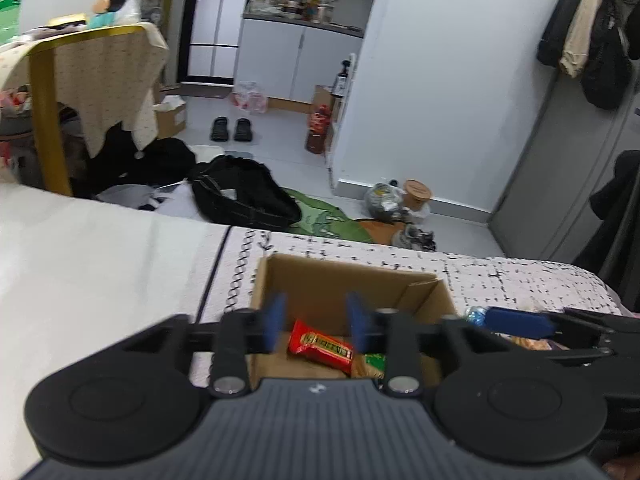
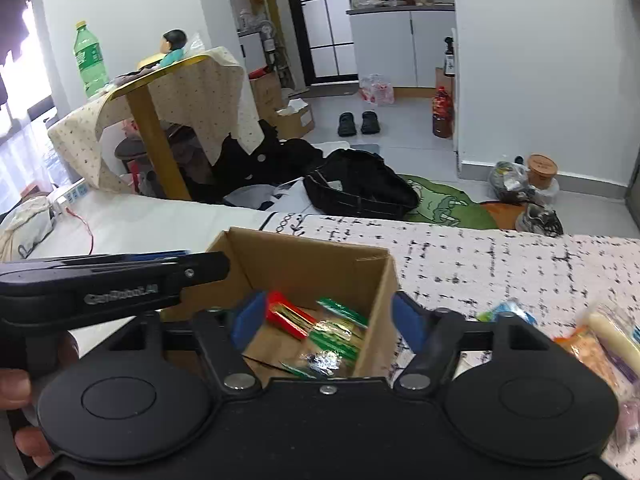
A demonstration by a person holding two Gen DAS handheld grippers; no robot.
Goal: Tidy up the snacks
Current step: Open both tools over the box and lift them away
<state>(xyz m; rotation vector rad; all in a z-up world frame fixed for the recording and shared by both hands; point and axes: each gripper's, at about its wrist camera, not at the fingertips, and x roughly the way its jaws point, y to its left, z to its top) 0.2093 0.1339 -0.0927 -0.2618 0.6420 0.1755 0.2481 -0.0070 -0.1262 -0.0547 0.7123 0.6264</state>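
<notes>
An open cardboard box (image 1: 328,280) (image 2: 304,256) stands on a patterned cloth. Inside lie a red snack bar (image 1: 322,346) (image 2: 288,318) and green-wrapped snacks (image 2: 334,334). My left gripper (image 1: 316,320) hovers over the box, open and empty, blue pads apart. My right gripper (image 2: 328,320) hovers over the box's right wall, open and empty. Each gripper shows from the side in the other view: the right one (image 1: 560,330), the left one (image 2: 120,276). Loose snacks (image 2: 600,344) lie on the cloth right of the box.
The patterned cloth (image 2: 500,264) covers the right part of a white surface (image 1: 100,260). Beyond its far edge the floor holds a black bag (image 1: 244,196), slippers (image 1: 232,128) and a draped table (image 2: 168,96) with a green bottle (image 2: 90,60).
</notes>
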